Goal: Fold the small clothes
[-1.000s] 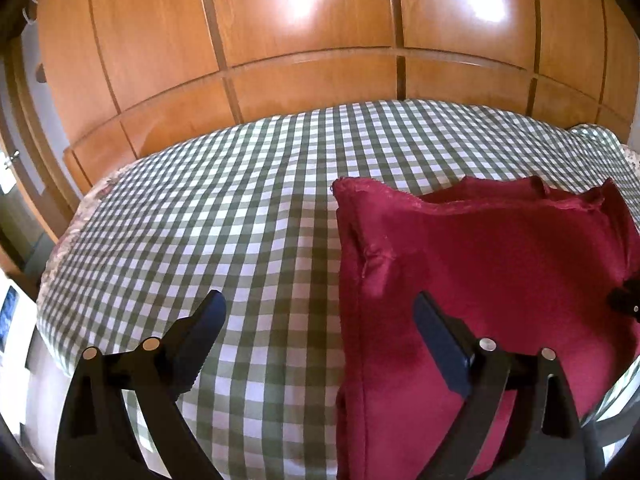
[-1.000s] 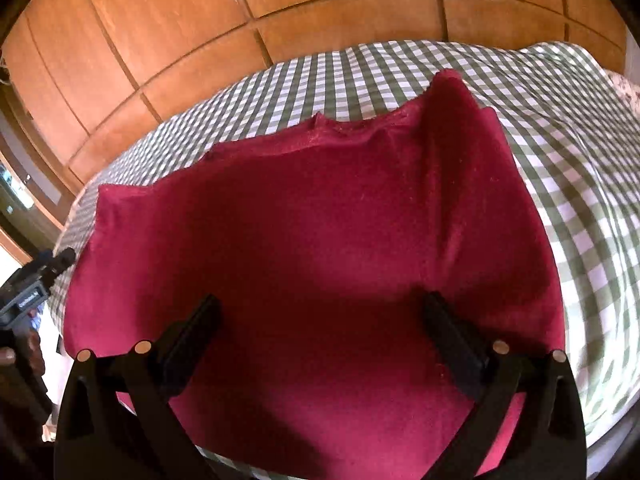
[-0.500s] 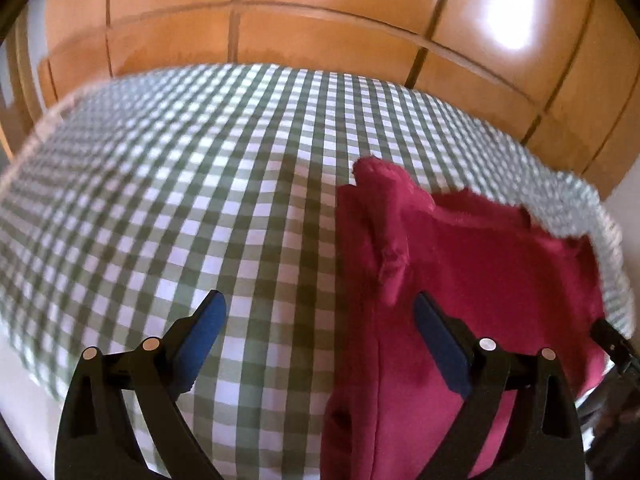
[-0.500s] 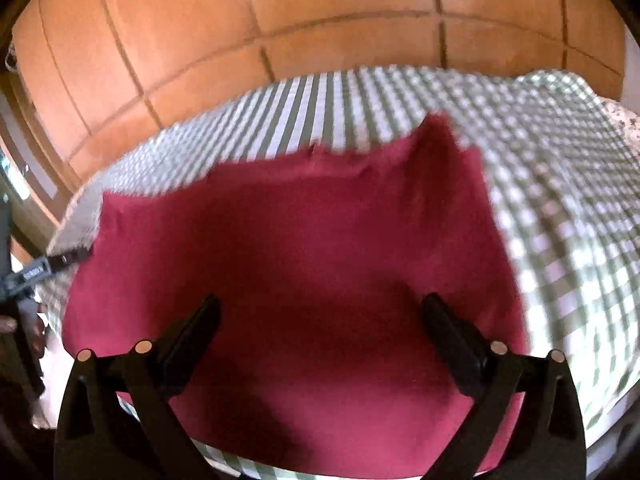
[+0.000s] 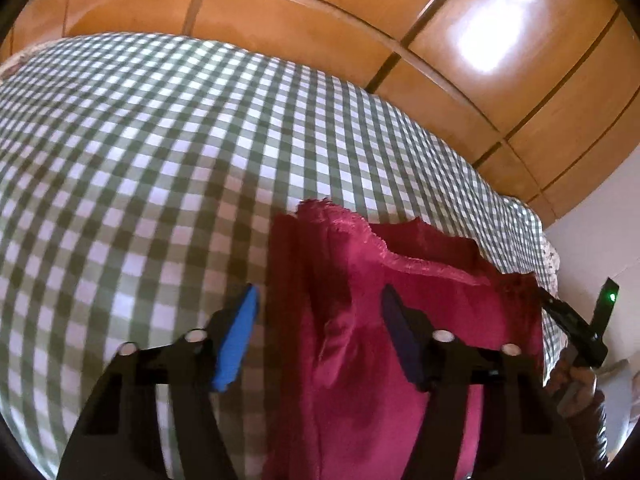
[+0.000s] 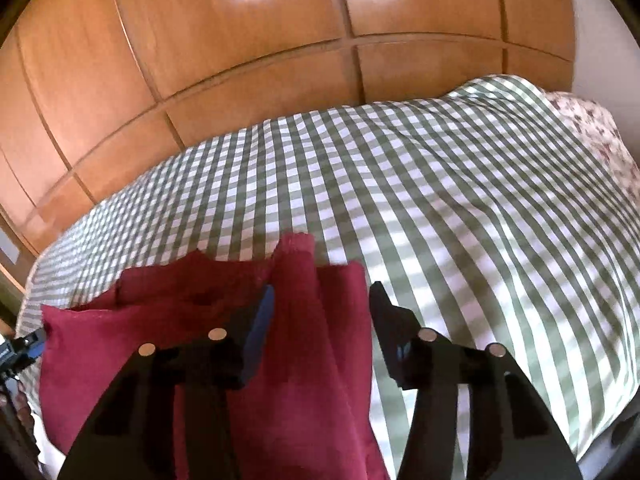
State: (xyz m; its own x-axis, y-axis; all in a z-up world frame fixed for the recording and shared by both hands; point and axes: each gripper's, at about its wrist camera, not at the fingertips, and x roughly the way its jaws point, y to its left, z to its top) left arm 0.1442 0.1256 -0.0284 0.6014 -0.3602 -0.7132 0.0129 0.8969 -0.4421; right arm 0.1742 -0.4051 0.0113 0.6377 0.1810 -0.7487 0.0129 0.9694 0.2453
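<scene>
A dark red garment (image 5: 420, 320) lies on the green-and-white checked bedcover (image 5: 160, 160), near its front edge. My left gripper (image 5: 320, 332) is partly open, its fingers straddling the garment's left edge, which is bunched up between them. My right gripper (image 6: 320, 320) is also partly open and straddles the raised right edge of the garment (image 6: 304, 320). In both views the cloth sits between the fingers with gaps at the sides. The right gripper's tip (image 5: 576, 320) shows at the right of the left wrist view.
A wooden panelled wardrobe (image 5: 320, 20) stands behind the bed. The checked cover (image 6: 480, 220) stretches far and right of the garment. A floral pillow (image 6: 592, 128) lies at the far right corner. The bed's front edge is just below the grippers.
Both grippers have narrowed from wide open to partly open and moved out to the garment's side edges. The cloth edges have bunched up between the fingers.
</scene>
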